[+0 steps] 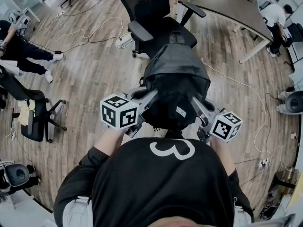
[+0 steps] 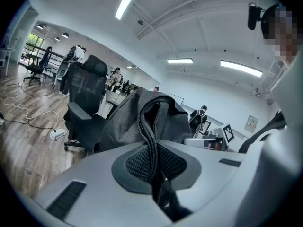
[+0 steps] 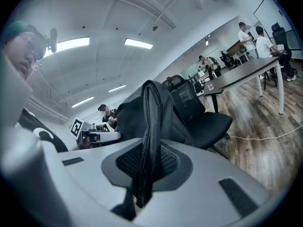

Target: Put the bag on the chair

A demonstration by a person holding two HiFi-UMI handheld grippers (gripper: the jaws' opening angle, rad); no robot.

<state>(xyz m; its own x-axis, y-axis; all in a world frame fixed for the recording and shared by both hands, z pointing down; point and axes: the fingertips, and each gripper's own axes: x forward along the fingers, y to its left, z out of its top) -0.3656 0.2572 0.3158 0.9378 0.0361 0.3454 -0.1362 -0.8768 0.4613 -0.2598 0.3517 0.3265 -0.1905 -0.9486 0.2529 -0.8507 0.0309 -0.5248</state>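
A black backpack hangs in the air between my two grippers, just in front of a black office chair with armrests. My left gripper holds the bag's left side and my right gripper its right side. In the left gripper view the left gripper is shut on a black strap of the bag, with the chair behind it. In the right gripper view the right gripper is shut on another strap, and the chair's seat lies beyond the bag.
A dark table stands at the back right. White cables and a power strip lie on the wooden floor left of the chair. Another black chair and a seated person are at the left.
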